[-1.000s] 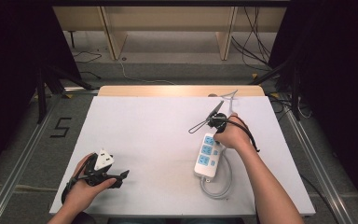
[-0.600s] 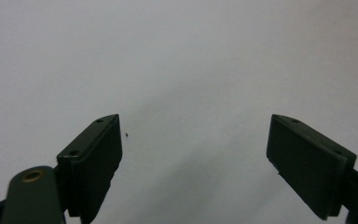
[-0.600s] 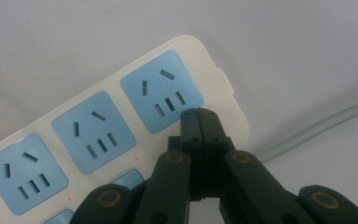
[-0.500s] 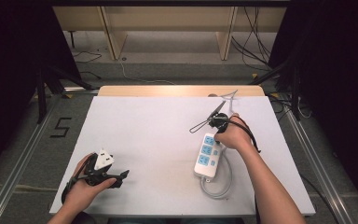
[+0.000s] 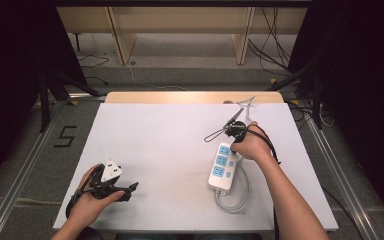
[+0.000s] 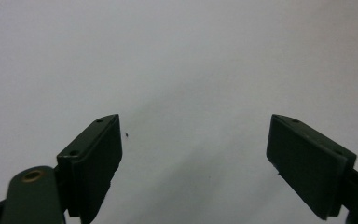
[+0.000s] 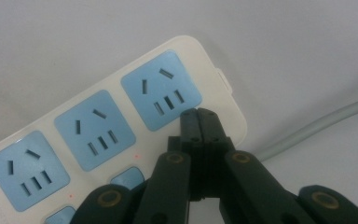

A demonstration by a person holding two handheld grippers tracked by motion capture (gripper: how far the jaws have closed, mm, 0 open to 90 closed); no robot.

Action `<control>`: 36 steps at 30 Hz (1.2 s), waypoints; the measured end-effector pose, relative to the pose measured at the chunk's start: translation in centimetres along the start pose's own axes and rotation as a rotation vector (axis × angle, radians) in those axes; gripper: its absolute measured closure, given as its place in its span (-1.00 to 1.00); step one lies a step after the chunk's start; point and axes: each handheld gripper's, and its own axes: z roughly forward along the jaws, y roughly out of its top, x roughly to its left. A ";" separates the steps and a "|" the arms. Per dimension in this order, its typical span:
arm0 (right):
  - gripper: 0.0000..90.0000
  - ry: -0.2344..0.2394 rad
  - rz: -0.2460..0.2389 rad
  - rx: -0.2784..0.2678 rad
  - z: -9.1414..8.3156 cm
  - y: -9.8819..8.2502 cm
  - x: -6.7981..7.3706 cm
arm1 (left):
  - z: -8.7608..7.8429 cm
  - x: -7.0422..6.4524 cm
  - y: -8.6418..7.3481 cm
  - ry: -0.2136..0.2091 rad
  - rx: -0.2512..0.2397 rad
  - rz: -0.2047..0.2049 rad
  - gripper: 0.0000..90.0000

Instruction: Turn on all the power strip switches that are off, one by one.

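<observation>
A white power strip (image 5: 222,168) with three blue sockets lies on the right half of the white table (image 5: 170,140). Its grey cable (image 5: 236,202) loops toward the front edge. My right gripper (image 5: 231,142) points down at the strip's far end. In the right gripper view its jaws are shut with nothing between them. The right gripper (image 7: 199,115) has its tips at the edge of the end socket of the power strip (image 7: 107,126); whether they touch it I cannot tell. My left gripper (image 5: 131,191) rests near the front left corner. There the left gripper (image 6: 193,149) stands open over bare table.
The grey cable (image 7: 317,126) runs off to the right beside the strip in the right gripper view. Behind the table stand wooden shelf legs (image 5: 242,35), with loose cables on the floor (image 5: 275,55). Metal rails (image 5: 25,165) run along both sides of the table.
</observation>
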 end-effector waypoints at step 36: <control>0.91 -0.016 0.015 -0.239 -2.1 -4.6 -1.1 | 0.1 0.0 0.0 0.001 0.008 -0.002 -0.60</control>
